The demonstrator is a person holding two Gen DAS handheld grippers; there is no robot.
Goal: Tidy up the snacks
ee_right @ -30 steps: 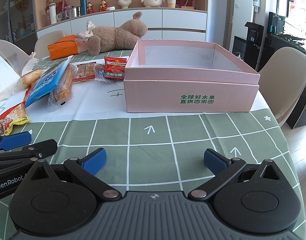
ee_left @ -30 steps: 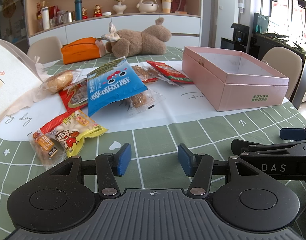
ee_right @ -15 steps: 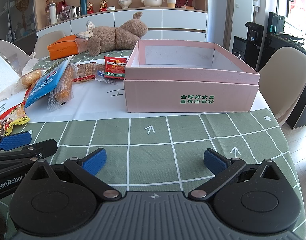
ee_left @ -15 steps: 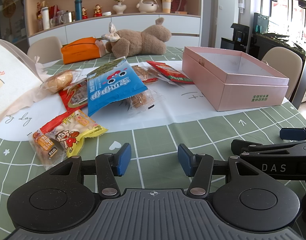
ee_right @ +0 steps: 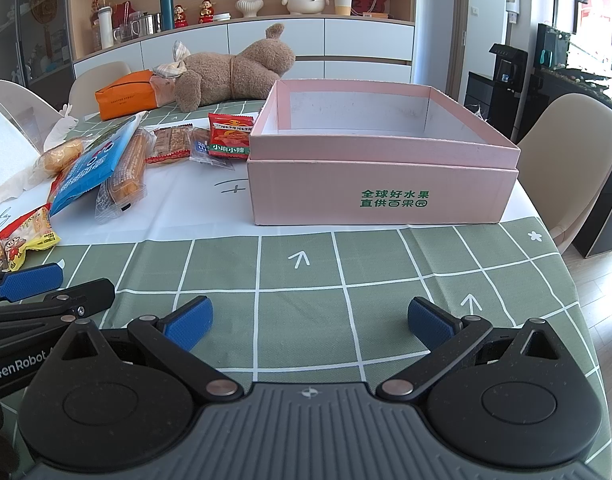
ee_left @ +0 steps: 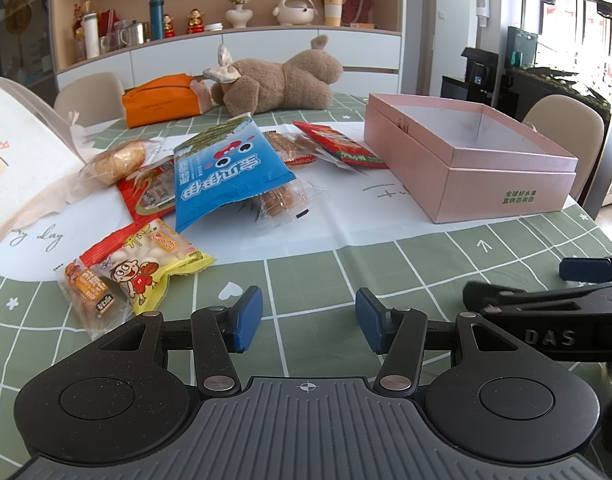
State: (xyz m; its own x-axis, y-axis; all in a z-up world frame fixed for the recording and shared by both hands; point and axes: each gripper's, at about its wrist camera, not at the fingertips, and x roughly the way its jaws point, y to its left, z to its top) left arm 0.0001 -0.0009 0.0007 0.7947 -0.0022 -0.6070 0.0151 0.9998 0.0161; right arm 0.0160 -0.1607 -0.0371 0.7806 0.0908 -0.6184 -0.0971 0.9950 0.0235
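Evidently nothing changed over the last second: same poses, same layout in both views as a moment earlier. Left gripper (ee_left: 309, 318) released, jaws apart with only green checked tabletop (ee_left: 385, 264) between the blue pads, nothing held. Right gripper (ee_right: 309, 322) likewise released and spread wider, also bare of any load, low over the cloth in front of the pink box (ee_right: 381, 184).

Snacks all loose on the white sheet to the left of the box: a yellow-and-red packet (ee_left: 154, 264) nearest the left gripper, lying against a small orange-labelled pack (ee_left: 90, 295); farther back a big blue bag (ee_left: 222, 170) propped over clear-wrapped biscuits (ee_left: 280, 200); a red sachet (ee_left: 339, 146) just beside the box's left wall; a wrapped bun (ee_left: 114, 160) at the far left. Box open and, as far as visible, empty.

Judged from that: sorting not yet begun, a pause before the first reach. Likely first pick the yellow-and-red packet, close to the left gripper; crinkly film, apt to slip or drag its neighbour along.
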